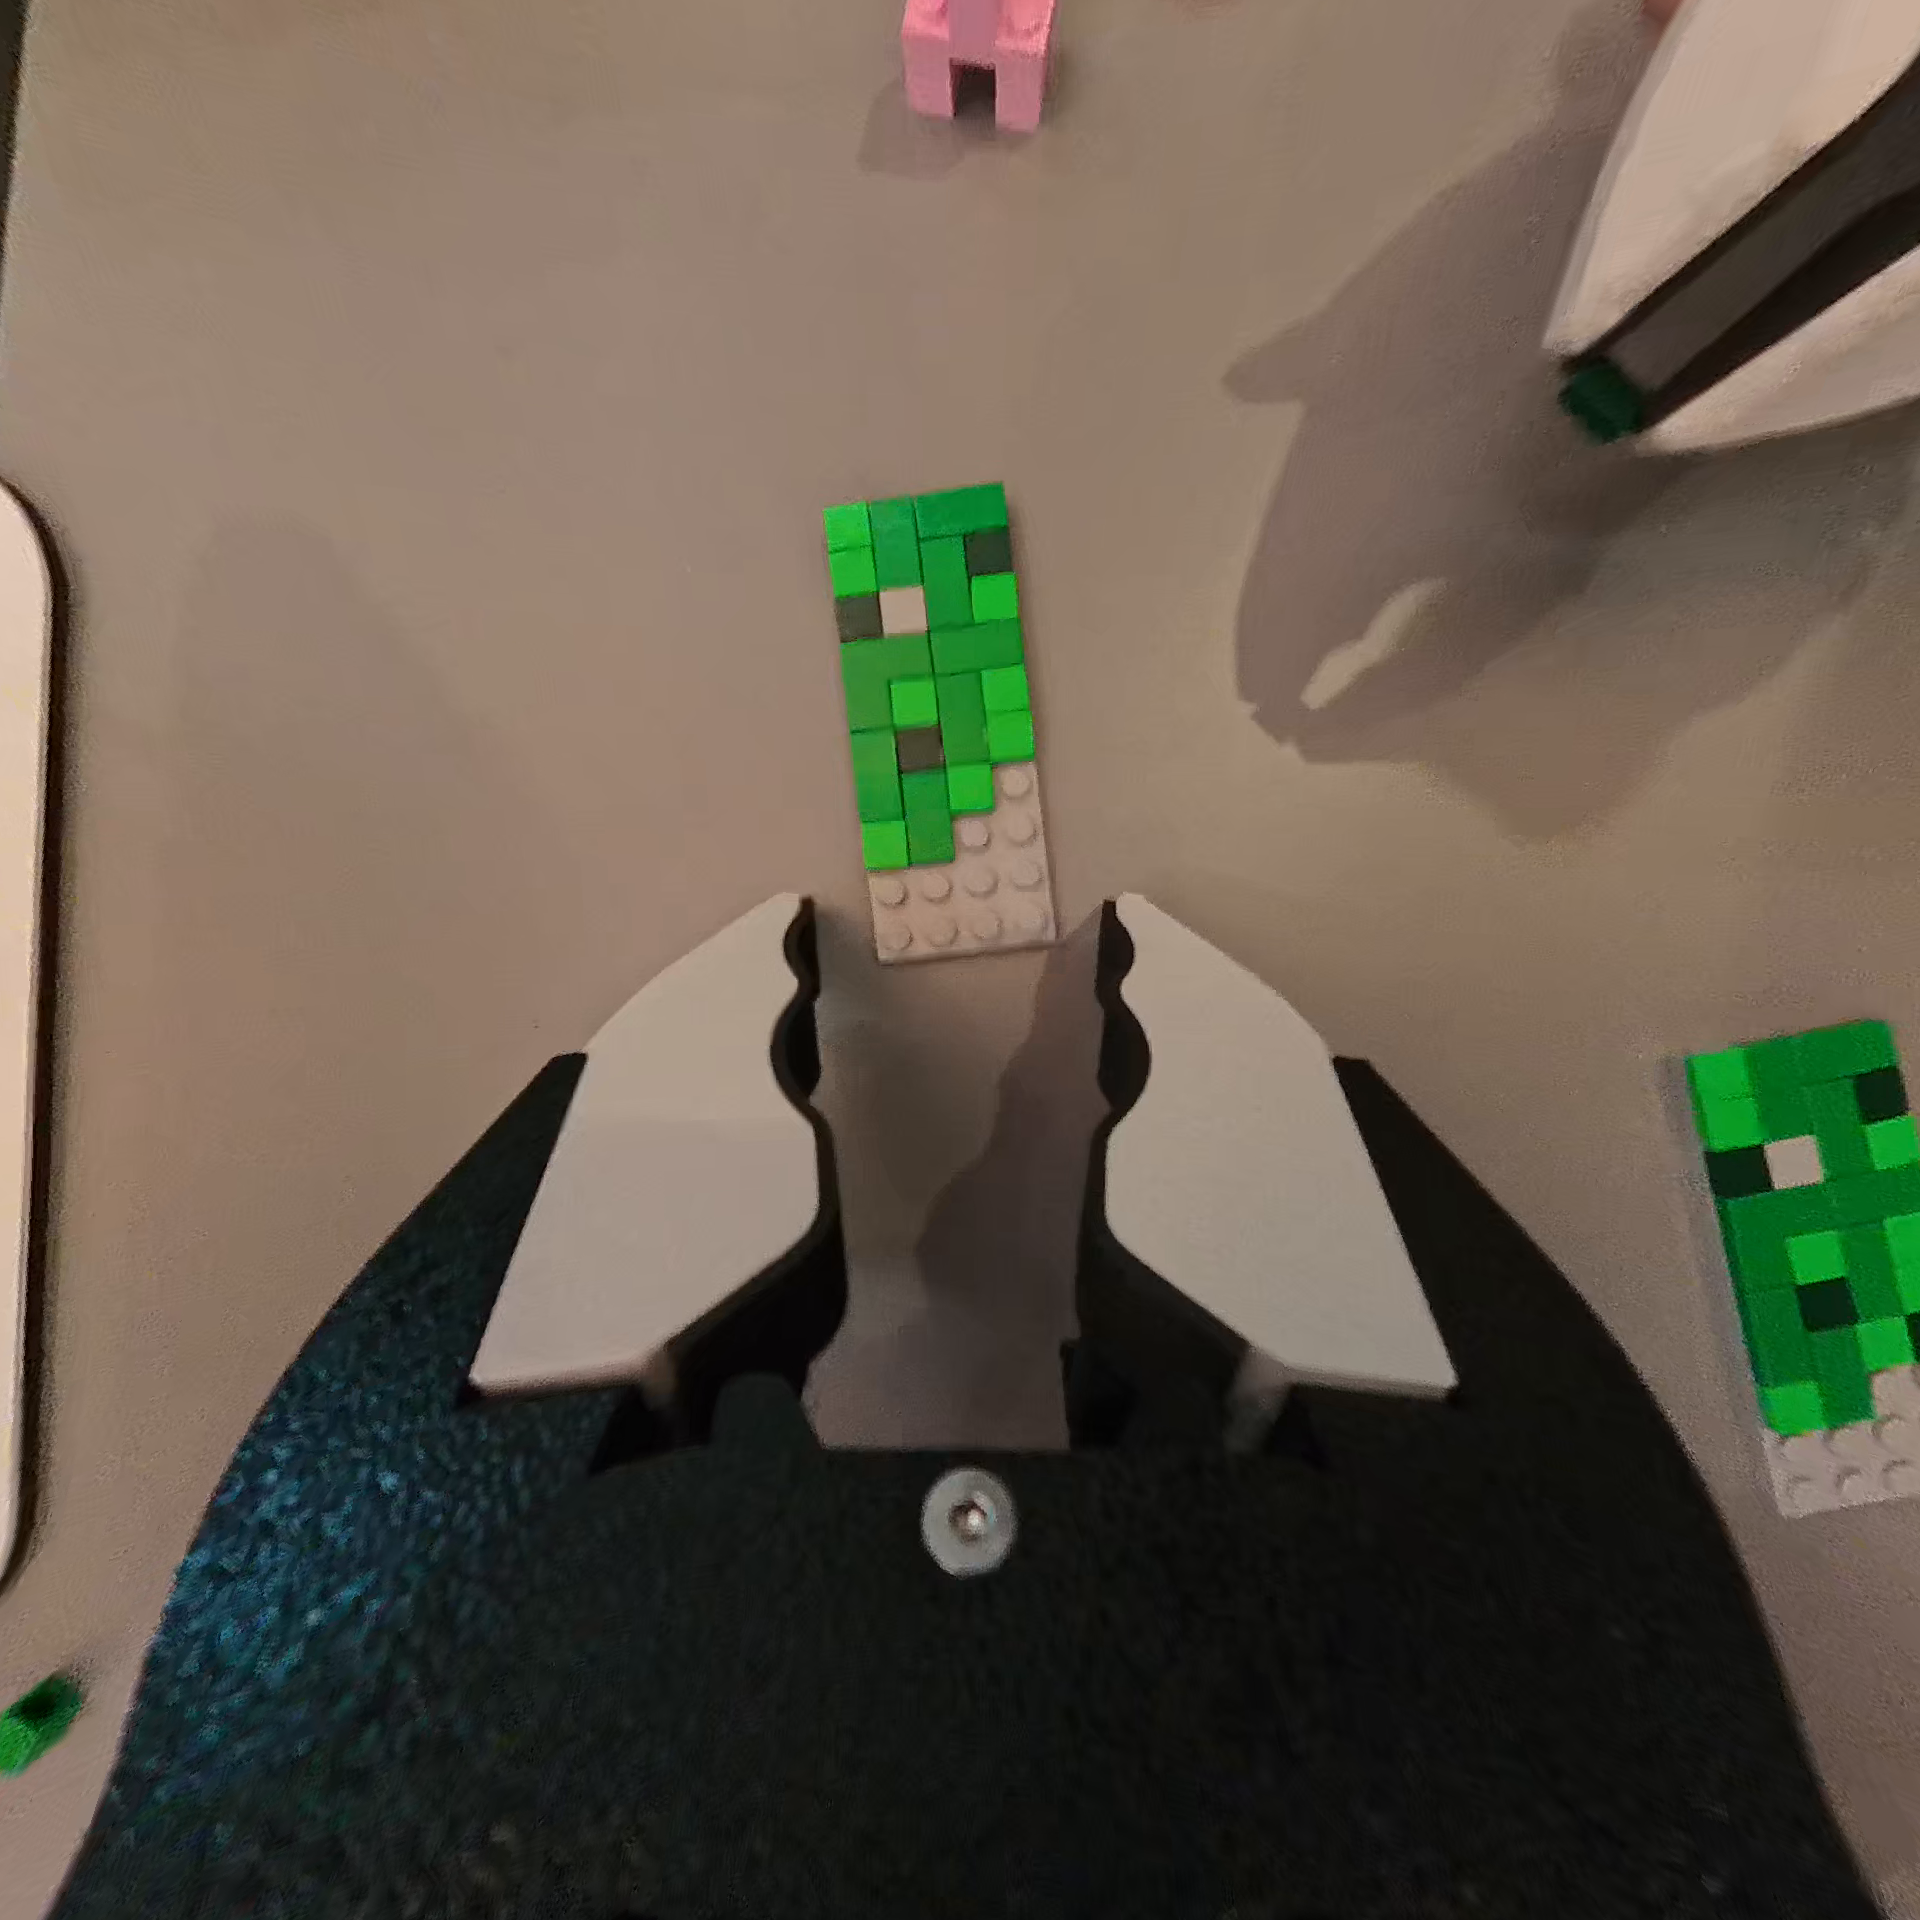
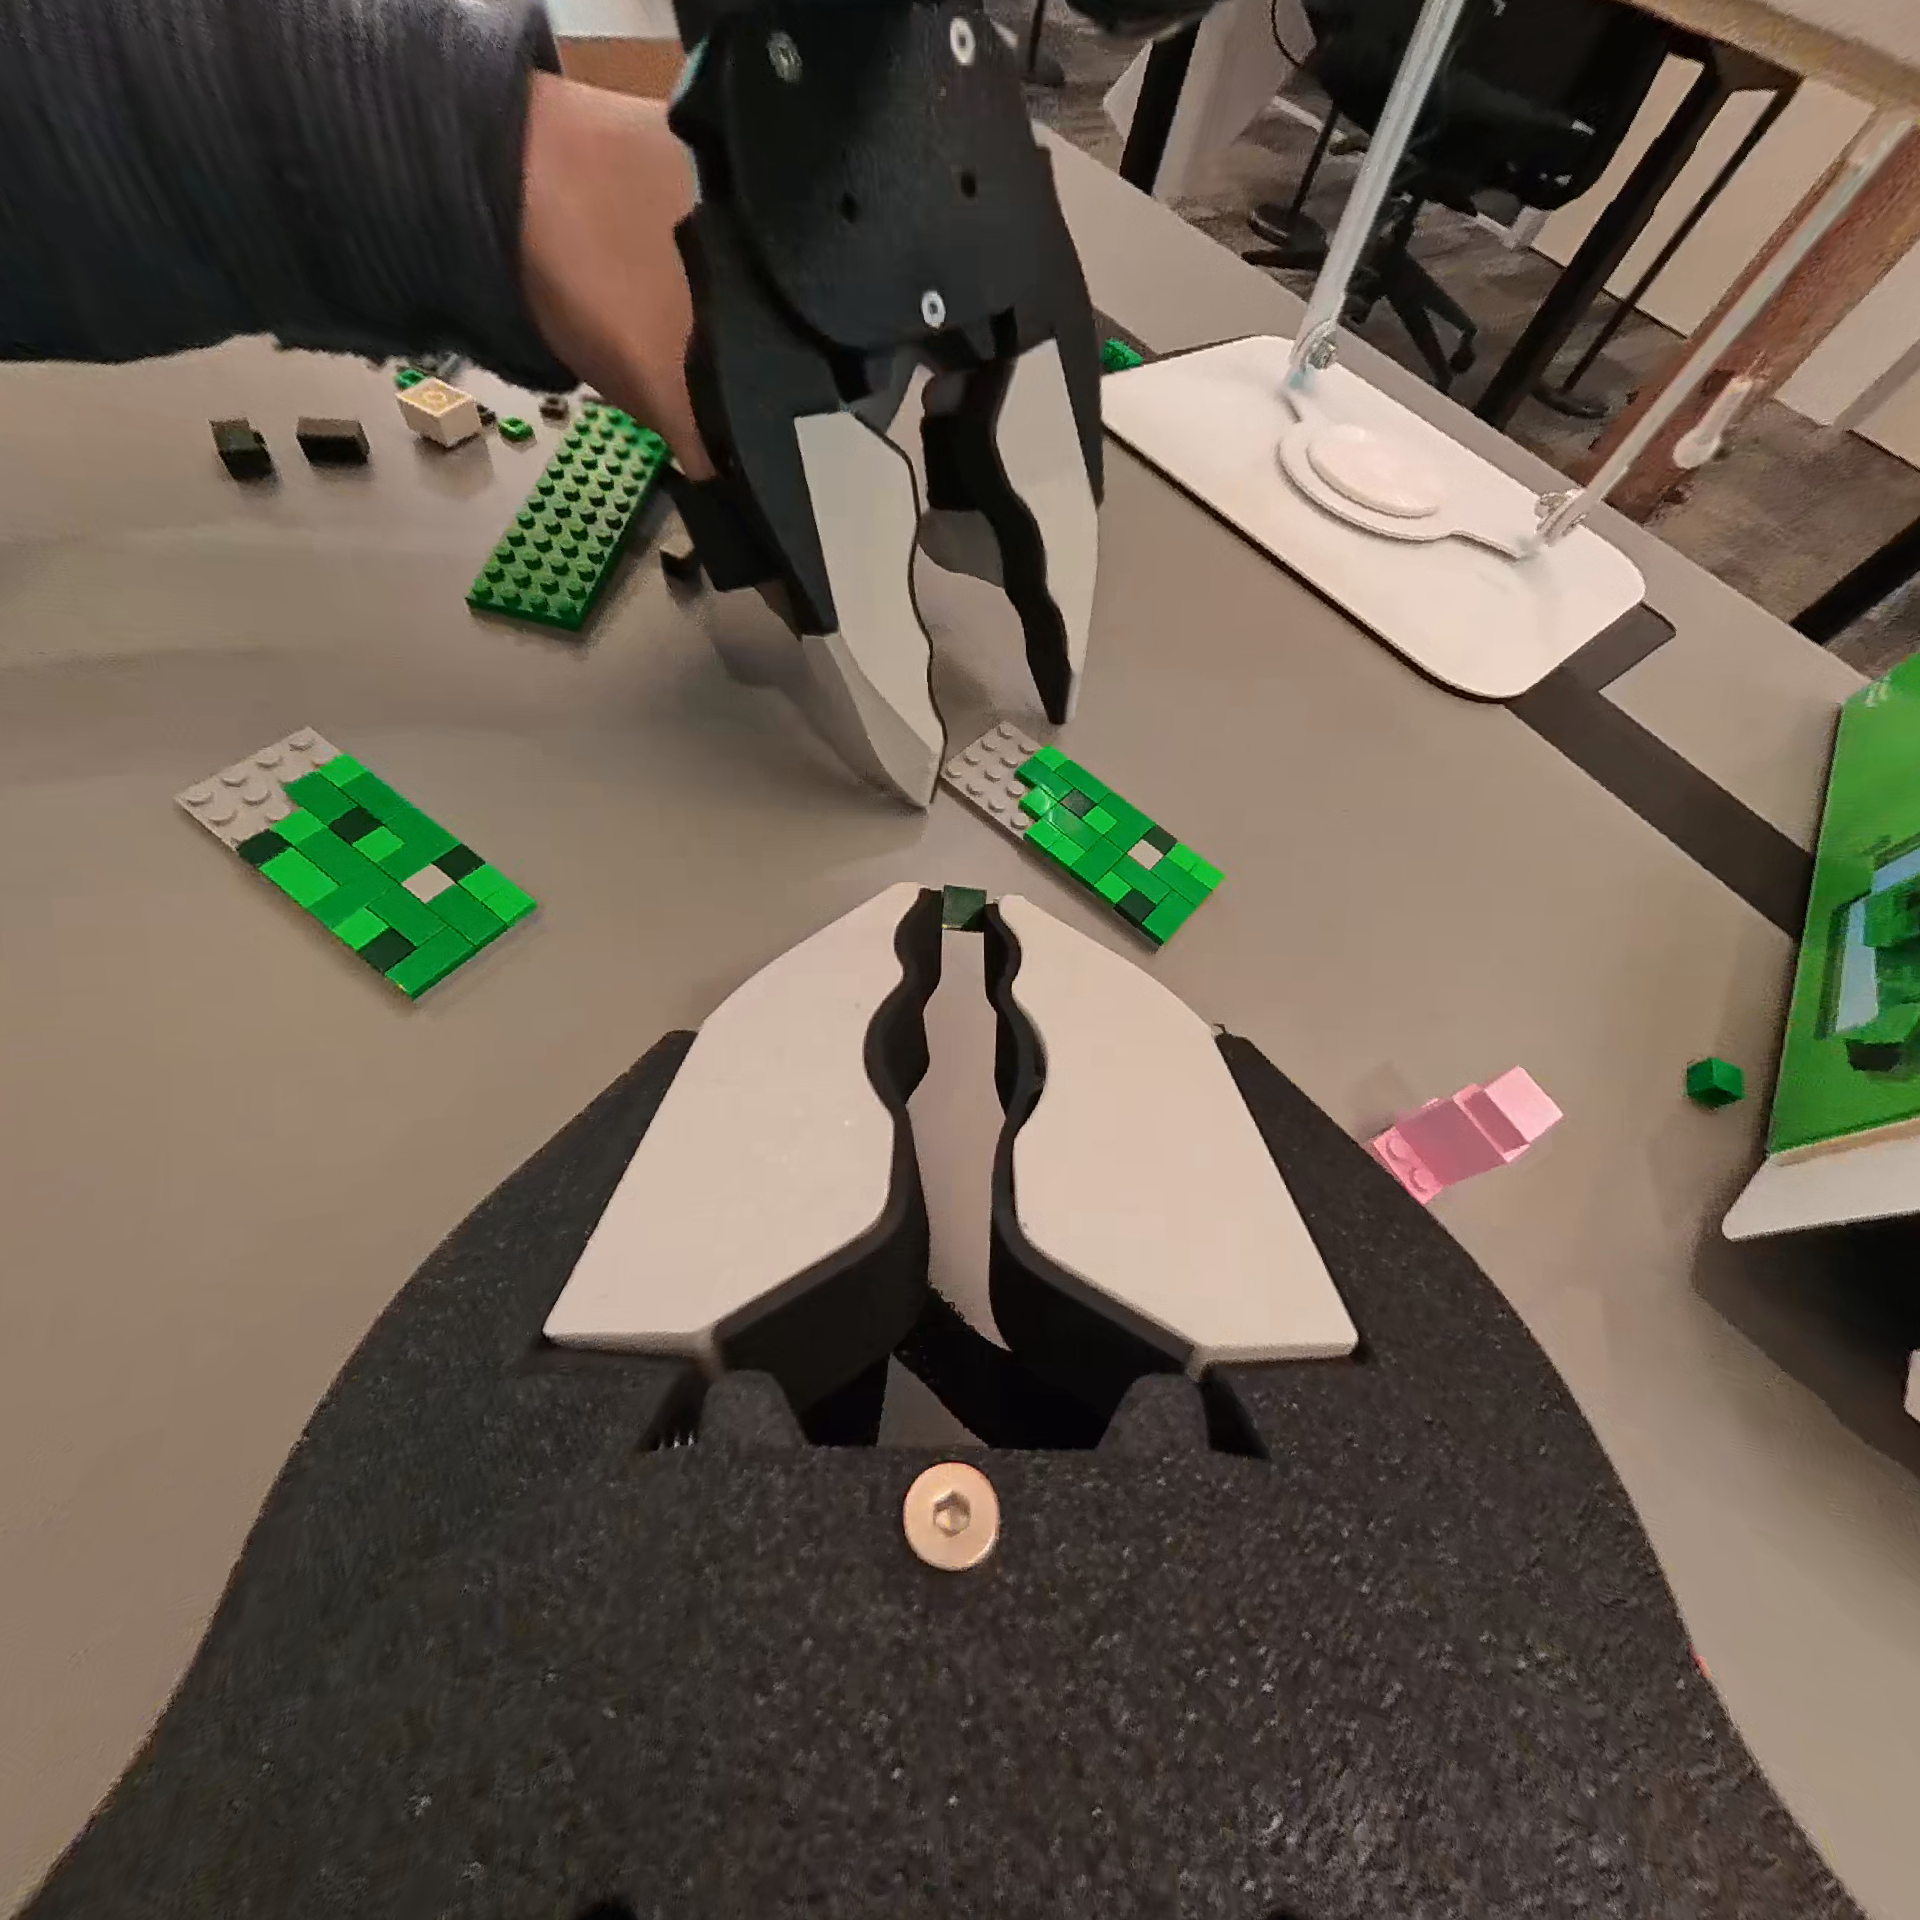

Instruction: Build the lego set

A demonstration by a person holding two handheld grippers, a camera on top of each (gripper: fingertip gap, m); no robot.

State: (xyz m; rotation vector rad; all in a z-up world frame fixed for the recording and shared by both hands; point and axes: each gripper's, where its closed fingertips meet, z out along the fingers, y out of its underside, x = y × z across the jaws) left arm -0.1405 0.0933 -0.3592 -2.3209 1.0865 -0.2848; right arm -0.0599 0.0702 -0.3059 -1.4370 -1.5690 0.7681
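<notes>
Two grippers over grey table [image 1: 416,520]. Left gripper [image 1: 958,914] wide open, bare, tips flanking near end of tiled plate [image 1: 940,717]. Right gripper [image 2: 964,914] pinches dark green tile [image 2: 963,910], mostly hidden between pads. Second plate [image 1: 1818,1247] cut off at right edge.

I note table [image 2: 1351,935]: smooth matt grey | tiled plate [image 1: 935,707] on it: glossy plastic tiles, studded grey base | left gripper [image 1: 956,925] beside plate: rough black body, smooth pale fingers | right gripper [image 2: 961,914]: grainy black shell, metal screw [image 2: 951,1522], pinching dark green plastic tile [image 2: 961,909].
</notes>
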